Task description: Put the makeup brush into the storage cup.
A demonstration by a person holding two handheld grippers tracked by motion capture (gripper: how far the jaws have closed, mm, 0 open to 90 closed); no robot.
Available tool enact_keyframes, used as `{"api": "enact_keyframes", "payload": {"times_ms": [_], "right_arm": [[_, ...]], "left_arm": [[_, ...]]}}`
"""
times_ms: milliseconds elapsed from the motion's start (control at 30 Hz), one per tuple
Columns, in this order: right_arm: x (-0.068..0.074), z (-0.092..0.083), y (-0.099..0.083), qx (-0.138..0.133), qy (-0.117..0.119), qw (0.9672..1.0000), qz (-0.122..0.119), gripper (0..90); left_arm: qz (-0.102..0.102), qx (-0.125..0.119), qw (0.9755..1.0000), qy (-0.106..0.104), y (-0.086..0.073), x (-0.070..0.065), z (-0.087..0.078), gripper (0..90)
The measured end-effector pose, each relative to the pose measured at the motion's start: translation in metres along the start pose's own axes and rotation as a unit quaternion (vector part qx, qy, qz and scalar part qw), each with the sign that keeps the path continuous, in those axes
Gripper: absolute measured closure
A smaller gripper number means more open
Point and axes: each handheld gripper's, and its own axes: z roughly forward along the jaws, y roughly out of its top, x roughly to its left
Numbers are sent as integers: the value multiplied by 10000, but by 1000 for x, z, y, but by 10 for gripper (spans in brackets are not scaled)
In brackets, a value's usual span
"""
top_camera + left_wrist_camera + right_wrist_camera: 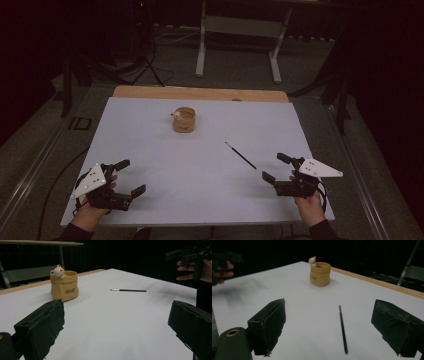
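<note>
1. Right gripper (pixel 273 167): jaws spread wide, nothing between them; it hovers over the near right part of the white table sheet (pixel 200 165). In its own view (pixel 329 325) the two black jaws stand well apart.
2. Thin black pen-like stick with a pale metal tip (pixel 240 155): lies flat on the sheet, just ahead of the right gripper and slightly to its inner side, not touching either jaw. In the right gripper view the stick (pixel 343 329) lies between the jaws' lines, nearer the right-hand one.
3. Long axis: runs diagonally in the high view; the pale tip points away from the right gripper, toward the far left, and the dark end lies nearest the gripper.
4. Left gripper (pixel 133 176): jaws also wide apart, holding nothing; well apart from the stick (pixel 128 290).
5. Tan sack-shaped ceramic pot with a small bear figure on its rim (pixel 183 120): upright, beyond both grippers, apart from the stick.
</note>
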Motion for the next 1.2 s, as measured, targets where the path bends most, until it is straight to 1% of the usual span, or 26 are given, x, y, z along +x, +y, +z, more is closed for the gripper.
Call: {"api": "enact_keyframes", "payload": {"times_ms": [67,100,133,167,233,267,300,367,500,533,600,633,667,700,733,767,833,867,900,933,1000,1033,1067,1100,1133,1200], "right_arm": [[0,0,3,16,-36,10000,38,123],[-2,0,10,9,-100,9999,130,137],[-2,0,10,9,-100,9999,130,137],[-3,1,15,-3,-102,9999,107,137],[-4,2,17,24,-114,9999,87,137],[-6,5,23,117,-125,9998,43,137],[-6,5,23,117,-125,9998,43,137],[-9,11,28,230,-111,9997,11,140],[-11,16,28,319,-90,9994,-16,141],[-13,26,27,468,-46,9989,1,141],[-14,33,24,561,-55,9984,-7,140],[-15,37,23,660,-10,9978,10,140],[-15,41,21,716,24,9974,-27,140],[-16,45,18,777,8,9970,-58,140],[-16,45,18,777,8,9970,-58,140],[-19,53,13,917,77,9958,19,140],[-20,57,11,946,82,9955,50,140],[-22,63,6,1027,87,9946,109,140],[-22,63,6,1027,87,9946,109,140],[-25,69,2,1091,82,9939,130,140],[-26,72,0,1128,69,9935,146,138],[-28,74,-1,1149,11,9933,150,138],[-28,74,-1,1149,11,9933,150,138],[-28,76,-2,1198,-94,9927,115,138],[-31,81,-4,1276,-128,9917,100,139],[-32,85,-6,1380,-245,9901,89,144]], "left_arm": [[-9,-8,10000,-2,0,0,0,9],[-15,-12,10000,-10,0,0,0,9],[-21,-26,10000,-6,0,0,0,9],[-33,-39,10000,-2,0,-1,0,9],[-29,-43,10000,-2,1,-1,-1,9],[-18,-37,10000,3,1,-1,-1,9],[-19,-46,10000,1,1,-1,-1,9],[-40,-71,10000,18,1,0,-1,9],[-38,-58,10000,23,1,0,-1,9],[-38,-57,10000,22,1,0,-1,9],[-41,-69,10000,19,1,0,-2,9],[-39,-66,10000,23,1,0,-2,9],[-39,-66,10000,23,1,0,-2,9],[-45,-68,10000,23,1,0,-2,9],[-53,-71,10000,17,1,0,-2,9],[-40,-64,10000,14,1,1,-2,9],[-51,-69,10000,8,1,1,-2,9],[-41,-68,10000,6,1,0,-2,9],[-41,-68,10000,6,1,0,-2,9],[-41,-71,10000,3,1,0,-2,9],[-30,-71,10000,-1,1,0,-2,9],[-27,-71,10000,-4,1,0,-2,9],[-27,-71,10000,-4,1,0,-2,9],[-36,-76,10000,-8,1,0,-2,9],[-31,-79,10000,-10,1,0,-2,9],[-31,-76,10000,-7,1,1,-3,9]]}}
